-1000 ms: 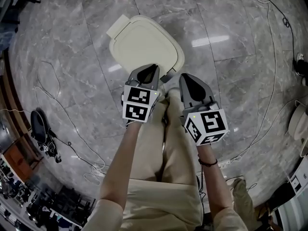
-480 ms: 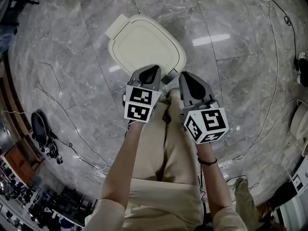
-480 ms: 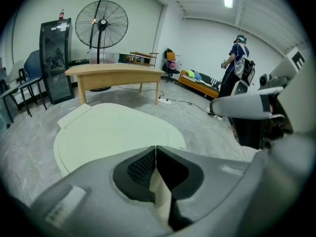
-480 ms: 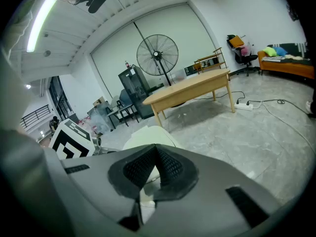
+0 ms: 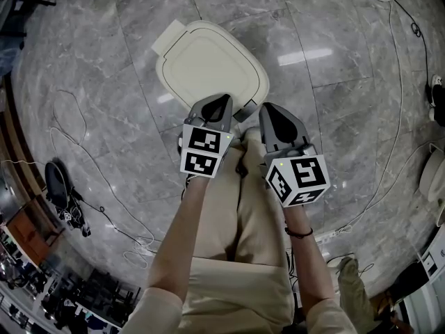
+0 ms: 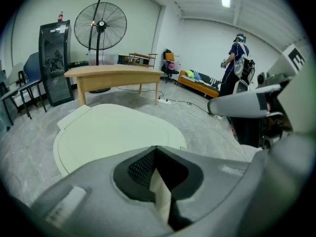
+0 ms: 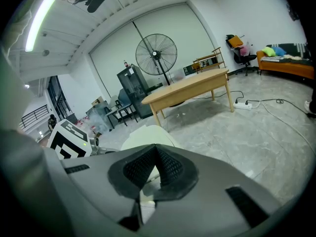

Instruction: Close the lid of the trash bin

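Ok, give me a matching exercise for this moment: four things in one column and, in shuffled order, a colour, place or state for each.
Things:
1. trash bin lid
2. left claw
3. table
4. standing fan

Descriptions:
A. black, upright behind the table
B. shut, nothing in it
C. cream, lying flat
D. light wood, beyond the lid

Pairs: 1-C; 2-B; 3-D; 4-A
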### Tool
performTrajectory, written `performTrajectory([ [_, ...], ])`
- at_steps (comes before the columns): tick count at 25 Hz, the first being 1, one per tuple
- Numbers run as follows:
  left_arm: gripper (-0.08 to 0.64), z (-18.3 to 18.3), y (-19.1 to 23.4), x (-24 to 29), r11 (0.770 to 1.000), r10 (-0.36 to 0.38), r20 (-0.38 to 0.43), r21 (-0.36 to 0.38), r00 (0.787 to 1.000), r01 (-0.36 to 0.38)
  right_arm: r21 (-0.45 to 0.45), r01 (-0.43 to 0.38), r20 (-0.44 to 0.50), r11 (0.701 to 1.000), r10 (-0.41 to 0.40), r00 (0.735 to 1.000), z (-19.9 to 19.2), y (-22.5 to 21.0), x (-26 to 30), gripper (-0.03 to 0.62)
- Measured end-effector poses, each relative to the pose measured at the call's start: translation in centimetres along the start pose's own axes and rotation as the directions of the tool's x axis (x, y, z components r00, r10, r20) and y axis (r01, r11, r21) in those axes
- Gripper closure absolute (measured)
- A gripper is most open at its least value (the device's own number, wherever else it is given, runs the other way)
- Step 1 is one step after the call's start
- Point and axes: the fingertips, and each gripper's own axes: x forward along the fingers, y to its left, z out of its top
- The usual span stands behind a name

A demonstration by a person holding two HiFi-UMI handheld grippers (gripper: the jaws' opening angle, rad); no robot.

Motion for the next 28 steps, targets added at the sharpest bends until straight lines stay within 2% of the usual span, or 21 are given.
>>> performTrajectory([
  [8,0.537,-0.3,-0.1,0.5,1.0,-0.007,-0.032,0.02,0.999,0.008,0.002,0.007,0.0,1.0,-0.007,1.0,-0.1,0.0,0.0,0.588],
  [15,0.537,0.2,0.1,-0.1,1.0,-0.003,-0.025,-0.016,1.0,0.002,0.001,0.019,-0.005,1.0,-0.019,1.0,0.7,0.0,-0.5,0.588],
  [18,0.537,1.2,-0.2,-1.1,0.999,-0.005,0.007,-0.043,1.0,0.006,-0.007,0.024,-0.007,1.0,-0.024,1.0,1.5,0.2,-1.3,0.588],
  [28,0.537,5.3,-2.0,-7.5,0.999,0.0,0.045,-0.038,0.999,0.002,-0.072,0.033,-0.057,0.997,-0.037,0.998,5.2,2.3,-4.7,0.588],
])
